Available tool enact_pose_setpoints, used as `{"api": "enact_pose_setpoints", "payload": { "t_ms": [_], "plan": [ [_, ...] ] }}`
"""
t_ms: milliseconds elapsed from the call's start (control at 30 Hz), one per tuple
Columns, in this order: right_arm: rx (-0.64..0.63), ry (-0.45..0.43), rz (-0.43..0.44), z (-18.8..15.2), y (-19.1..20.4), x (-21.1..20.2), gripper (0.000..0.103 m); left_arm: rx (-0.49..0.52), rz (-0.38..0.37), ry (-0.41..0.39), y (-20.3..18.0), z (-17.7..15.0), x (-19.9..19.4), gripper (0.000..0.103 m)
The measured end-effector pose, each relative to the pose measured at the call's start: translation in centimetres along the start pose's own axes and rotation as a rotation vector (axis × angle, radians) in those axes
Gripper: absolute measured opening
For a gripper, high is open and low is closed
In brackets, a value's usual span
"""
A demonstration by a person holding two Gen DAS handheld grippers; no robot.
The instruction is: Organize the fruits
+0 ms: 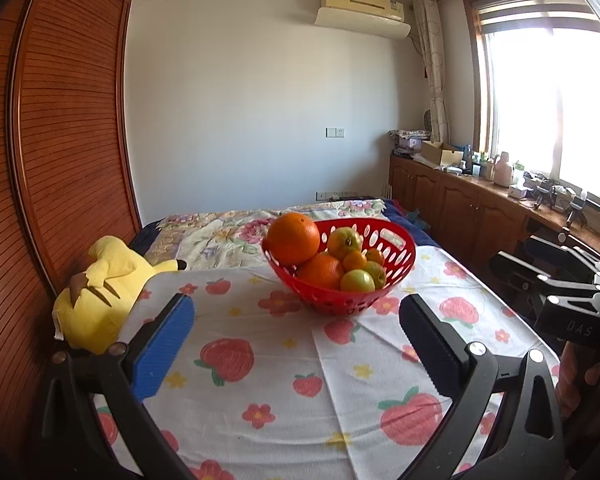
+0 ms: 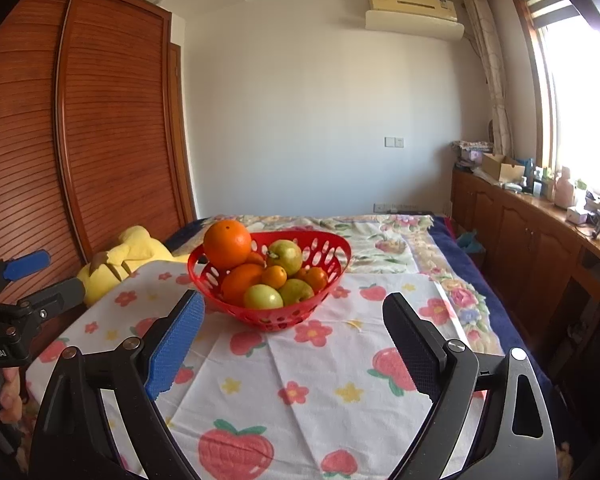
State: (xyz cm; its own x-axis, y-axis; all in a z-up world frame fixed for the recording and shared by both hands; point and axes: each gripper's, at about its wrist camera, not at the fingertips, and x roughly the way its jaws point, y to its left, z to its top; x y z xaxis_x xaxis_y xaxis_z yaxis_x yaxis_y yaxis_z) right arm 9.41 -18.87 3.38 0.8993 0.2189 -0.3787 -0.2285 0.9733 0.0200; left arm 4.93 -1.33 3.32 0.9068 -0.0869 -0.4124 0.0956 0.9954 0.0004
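The fruits sit heaped in the red basket (image 1: 396, 258) on the strawberry cloth (image 1: 268, 392), big orange (image 1: 293, 238) riding the rim; left claw (image 1: 296, 340) and right claw (image 2: 292, 340) both gape wide, empty, short of it; presumably sorting is finished.

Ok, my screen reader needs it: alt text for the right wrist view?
A red basket piled with oranges and green fruit sits on a strawberry-print cloth, one large orange on top. The right gripper is open and empty in front of it; a yellow plush toy lies left.
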Motion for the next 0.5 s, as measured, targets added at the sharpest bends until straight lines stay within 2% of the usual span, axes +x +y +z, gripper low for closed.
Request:
{"api": "enact_pose_setpoints", "payload": {
  "t_ms": [500],
  "plan": [
    [-0.002, 0.008, -0.027, -0.73, 0.01, -0.10, 0.092, -0.007, 0.010, 0.015, 0.63, -0.85, -0.03, 0.103]
  ]
}}
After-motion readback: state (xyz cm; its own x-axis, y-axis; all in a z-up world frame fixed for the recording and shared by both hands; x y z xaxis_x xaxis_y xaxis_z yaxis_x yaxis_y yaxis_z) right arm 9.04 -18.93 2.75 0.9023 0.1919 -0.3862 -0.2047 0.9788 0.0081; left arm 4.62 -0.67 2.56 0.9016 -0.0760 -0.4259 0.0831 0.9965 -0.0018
